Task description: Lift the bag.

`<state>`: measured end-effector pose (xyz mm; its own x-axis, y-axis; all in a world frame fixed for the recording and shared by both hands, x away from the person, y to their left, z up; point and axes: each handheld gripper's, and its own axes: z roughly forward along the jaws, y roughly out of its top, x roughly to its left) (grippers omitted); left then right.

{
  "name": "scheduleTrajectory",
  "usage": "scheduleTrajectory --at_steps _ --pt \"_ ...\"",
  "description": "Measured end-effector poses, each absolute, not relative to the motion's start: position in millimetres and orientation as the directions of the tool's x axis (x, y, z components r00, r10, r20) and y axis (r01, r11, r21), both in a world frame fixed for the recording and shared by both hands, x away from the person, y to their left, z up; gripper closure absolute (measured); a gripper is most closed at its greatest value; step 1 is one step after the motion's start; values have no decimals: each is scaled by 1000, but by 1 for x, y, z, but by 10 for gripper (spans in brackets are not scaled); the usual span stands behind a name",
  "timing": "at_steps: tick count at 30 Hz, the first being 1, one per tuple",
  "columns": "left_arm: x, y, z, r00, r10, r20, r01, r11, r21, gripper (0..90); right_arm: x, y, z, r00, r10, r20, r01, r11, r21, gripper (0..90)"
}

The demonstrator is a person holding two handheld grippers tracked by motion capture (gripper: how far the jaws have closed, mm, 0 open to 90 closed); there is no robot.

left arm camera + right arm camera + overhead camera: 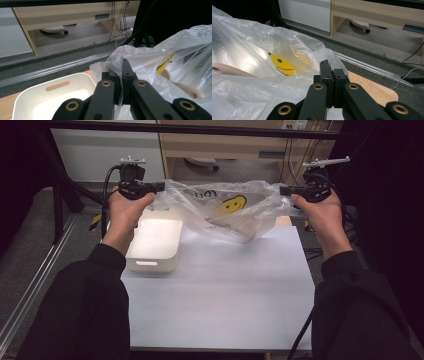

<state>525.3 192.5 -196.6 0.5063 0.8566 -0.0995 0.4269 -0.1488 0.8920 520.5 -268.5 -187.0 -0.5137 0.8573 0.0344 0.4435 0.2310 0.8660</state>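
We've got the clear plastic bag point(225, 210) by its top edges, lifted over the table's point(220, 290) far edge: left gripper point(159, 185) & right gripper point(284, 191) both clamped on film. Thin, slippery, floppy; grip bunched edges.

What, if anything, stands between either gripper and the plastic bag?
Nothing visible. The left gripper is shut on the bag at one edge, the right gripper on the opposite edge. The film sits directly between each pair of jaws, and the bag hangs stretched between them over the table.

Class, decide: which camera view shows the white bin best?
The high view: the white bin shows whole on the table's left side. The left gripper view shows its rim and handle slot, partly behind that gripper's jaws.
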Motion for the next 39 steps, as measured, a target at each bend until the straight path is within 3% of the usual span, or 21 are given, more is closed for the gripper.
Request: scheduleTrajectory --at_steps 8,16,24,27,39 --pt "535 187 -203 499 863 -78 437 -173 883 900 523 -272 -179 -499 865 42 423 202 883 900" --pt "530 188 -223 504 861 -72 464 -199 863 900 525 -268 -199 -503 864 24 466 247 850 900" --pt "511 194 -238 530 844 -84 469 -209 858 900 516 -271 -221 -517 854 59 471 226 853 900" --pt "502 195 -246 546 836 -49 462 -251 851 900 508 -269 -230 -524 850 55 472 236 849 900" --pt "458 215 -292 580 805 -129 505 -230 832 900 475 -261 -275 -564 822 82 490 253 834 900"
